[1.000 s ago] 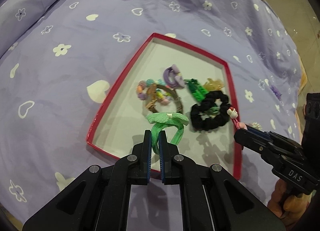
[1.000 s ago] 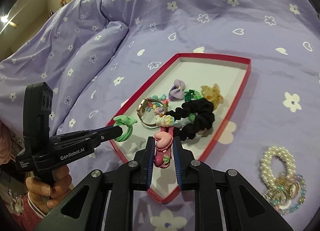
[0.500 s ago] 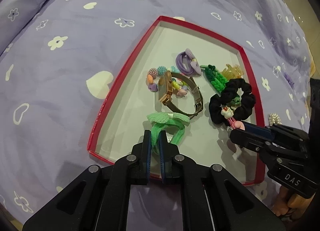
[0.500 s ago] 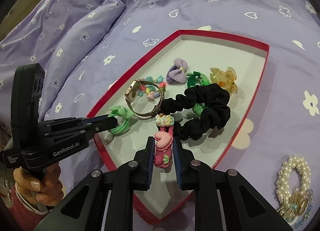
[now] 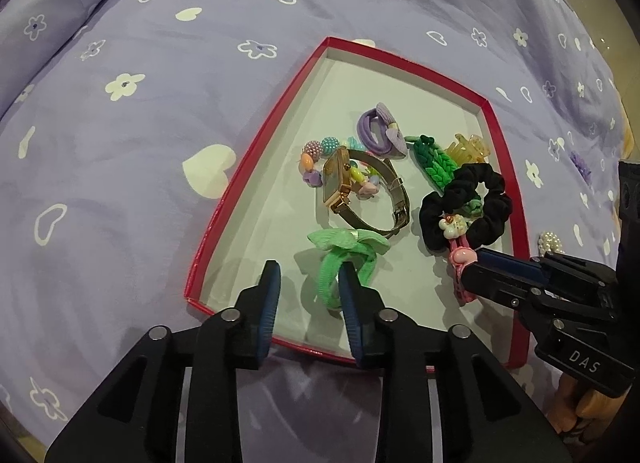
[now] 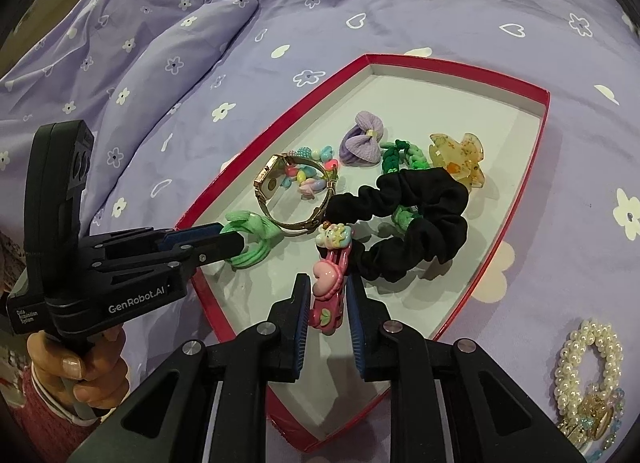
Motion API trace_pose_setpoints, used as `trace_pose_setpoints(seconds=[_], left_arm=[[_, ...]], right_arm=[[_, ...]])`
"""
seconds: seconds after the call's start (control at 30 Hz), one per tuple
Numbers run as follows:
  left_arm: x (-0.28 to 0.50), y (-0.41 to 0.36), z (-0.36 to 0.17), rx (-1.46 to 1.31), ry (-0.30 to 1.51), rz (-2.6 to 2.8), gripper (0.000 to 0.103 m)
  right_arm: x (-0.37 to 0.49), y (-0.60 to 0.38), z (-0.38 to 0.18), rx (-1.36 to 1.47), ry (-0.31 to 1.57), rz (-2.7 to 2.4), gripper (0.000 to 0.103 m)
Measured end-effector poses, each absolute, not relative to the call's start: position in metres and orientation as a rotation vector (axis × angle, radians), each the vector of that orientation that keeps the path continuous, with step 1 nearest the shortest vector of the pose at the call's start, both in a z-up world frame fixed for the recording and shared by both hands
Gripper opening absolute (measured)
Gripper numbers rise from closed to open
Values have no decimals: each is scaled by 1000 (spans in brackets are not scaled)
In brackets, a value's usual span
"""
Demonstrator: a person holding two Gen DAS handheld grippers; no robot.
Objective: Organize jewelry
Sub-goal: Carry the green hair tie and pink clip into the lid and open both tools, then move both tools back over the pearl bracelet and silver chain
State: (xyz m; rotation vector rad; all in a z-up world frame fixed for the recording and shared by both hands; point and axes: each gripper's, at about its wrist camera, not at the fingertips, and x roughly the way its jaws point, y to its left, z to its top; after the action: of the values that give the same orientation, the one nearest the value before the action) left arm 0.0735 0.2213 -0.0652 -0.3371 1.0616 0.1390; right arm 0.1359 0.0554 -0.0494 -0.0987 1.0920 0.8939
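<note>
My left gripper (image 5: pixel 308 289) has its jaws spread at the near end of the red tray (image 5: pixel 256 167); the green bow hair tie (image 5: pixel 346 259) lies on the tray floor with its loop against the right finger, no longer pinched. My right gripper (image 6: pixel 327 301) also stands with jaws parted around the pink hair clip (image 6: pixel 330 291); the gaps either side suggest release, though whether the clip rests fully on the tray floor I cannot tell. Already in the tray: the gold watch (image 5: pixel 352 193), the bead bracelet (image 5: pixel 320 155), the purple bow tie (image 5: pixel 380 131), the green braided clip (image 5: pixel 436 163), the amber claw clip (image 5: pixel 468 149) and the black scrunchie (image 5: pixel 468 205). Outstanding: the pearl bracelets (image 6: pixel 588 379), which lie on the purple bedspread (image 6: pixel 440 3) to the right, well outside the tray. I judge the task mostly complete, with that cluster remaining.
</note>
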Motion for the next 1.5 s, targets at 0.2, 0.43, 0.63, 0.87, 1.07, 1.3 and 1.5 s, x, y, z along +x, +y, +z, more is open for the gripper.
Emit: trace_pose_setpoints(seconds=[0.2, 0.43, 0.63, 0.87, 1.07, 1.3, 1.5], left_arm=[[70, 221, -56, -340, 1046, 147, 32], [61, 209, -41, -357, 1007, 135, 34], [52, 186, -29, -372, 984, 87, 34], [47, 147, -22, -355, 988, 9, 34], [51, 115, -20, -318, 1002, -51, 34], [55, 83, -22, -283, 1023, -105, 34], [62, 53, -23, -243, 1040, -155, 34]], right_arm=[[135, 46, -43, -67, 1086, 888, 23], [130, 15, -25, 17, 1038, 860, 25], [123, -22, -13, 92, 999, 814, 30], [114, -80, -4, 152, 963, 725, 32], [106, -130, -5, 204, 951, 630, 34], [95, -175, -12, 238, 952, 547, 34], [88, -208, -18, 267, 952, 488, 35]])
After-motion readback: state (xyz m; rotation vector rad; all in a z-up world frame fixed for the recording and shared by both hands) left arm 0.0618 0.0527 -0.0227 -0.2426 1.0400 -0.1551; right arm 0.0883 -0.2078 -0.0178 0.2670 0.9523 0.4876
